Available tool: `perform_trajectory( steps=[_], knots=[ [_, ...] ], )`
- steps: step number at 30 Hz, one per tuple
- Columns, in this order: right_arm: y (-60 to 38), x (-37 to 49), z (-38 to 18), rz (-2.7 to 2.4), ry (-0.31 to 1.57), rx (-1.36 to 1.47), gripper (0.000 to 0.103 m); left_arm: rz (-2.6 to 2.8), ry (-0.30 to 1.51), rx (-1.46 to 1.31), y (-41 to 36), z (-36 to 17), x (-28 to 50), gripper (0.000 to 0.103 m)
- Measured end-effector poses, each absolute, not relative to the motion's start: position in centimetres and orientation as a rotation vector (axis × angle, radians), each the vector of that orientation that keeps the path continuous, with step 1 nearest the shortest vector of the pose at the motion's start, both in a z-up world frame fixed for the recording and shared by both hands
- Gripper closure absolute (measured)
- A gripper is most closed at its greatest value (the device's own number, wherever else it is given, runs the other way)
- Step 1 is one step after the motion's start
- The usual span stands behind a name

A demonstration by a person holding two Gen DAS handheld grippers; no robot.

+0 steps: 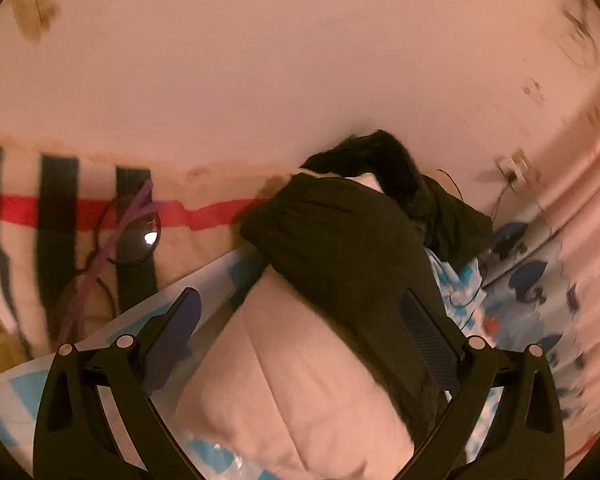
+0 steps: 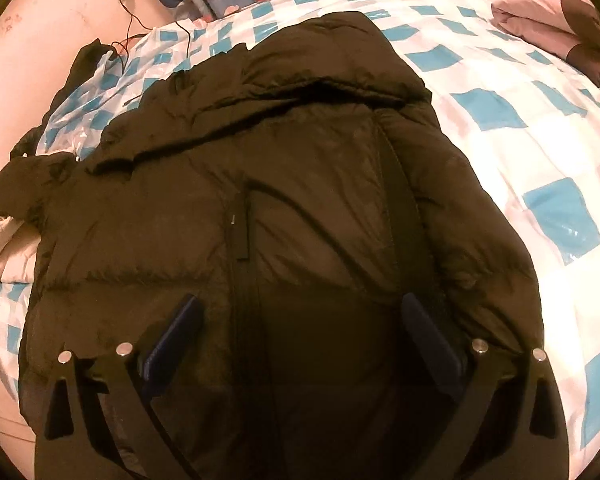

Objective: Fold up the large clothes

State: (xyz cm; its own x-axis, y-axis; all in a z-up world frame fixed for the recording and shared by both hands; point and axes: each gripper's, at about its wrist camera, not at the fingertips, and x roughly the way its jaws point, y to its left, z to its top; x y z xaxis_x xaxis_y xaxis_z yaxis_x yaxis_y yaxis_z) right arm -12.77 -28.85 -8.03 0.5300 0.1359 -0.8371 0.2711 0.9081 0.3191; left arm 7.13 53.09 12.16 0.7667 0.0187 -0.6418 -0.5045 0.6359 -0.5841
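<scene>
Black puffer jacket fills right view, spread flat on checked bed cover. Right gripper hovers over front zip, jaws spread wide, nothing pinched. Left gripper also spread, empty, aimed at folded pink quilt under dark cloth. Looks like fold about to start; next move needs grip on side edge or sleeve. Hem cut off, sleeves hard to make out, left view blurred.

A pink wall with a socket rises behind the bed, whose plastic cover is checked blue and white under warm, dim light.
</scene>
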Motion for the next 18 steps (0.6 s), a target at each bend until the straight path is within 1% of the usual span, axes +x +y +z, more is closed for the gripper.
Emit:
perform_trajectory(
  steps=[4,6,12,18],
  knots=[
    [-28.2,-12.2,-8.3,-0.093,1.023,0.413,0.006,0.277,0.685,-0.978,55.1,8.7,9.4,0.007],
    [-28.1,-12.3,-8.3,-0.099,1.025,0.395,0.006,0.252,0.678,-1.048,56.0,7.5,10.3,0.007],
    [-27.5,-11.9,-8.4,-0.111,1.025,0.372,0.006,0.217,0.678,-1.142,56.8,6.0,12.5,0.007],
    [-26.9,-11.3,-8.4,-0.121,1.028,0.353,0.006,0.245,0.661,-1.205,57.5,5.4,12.8,0.007]
  ],
)
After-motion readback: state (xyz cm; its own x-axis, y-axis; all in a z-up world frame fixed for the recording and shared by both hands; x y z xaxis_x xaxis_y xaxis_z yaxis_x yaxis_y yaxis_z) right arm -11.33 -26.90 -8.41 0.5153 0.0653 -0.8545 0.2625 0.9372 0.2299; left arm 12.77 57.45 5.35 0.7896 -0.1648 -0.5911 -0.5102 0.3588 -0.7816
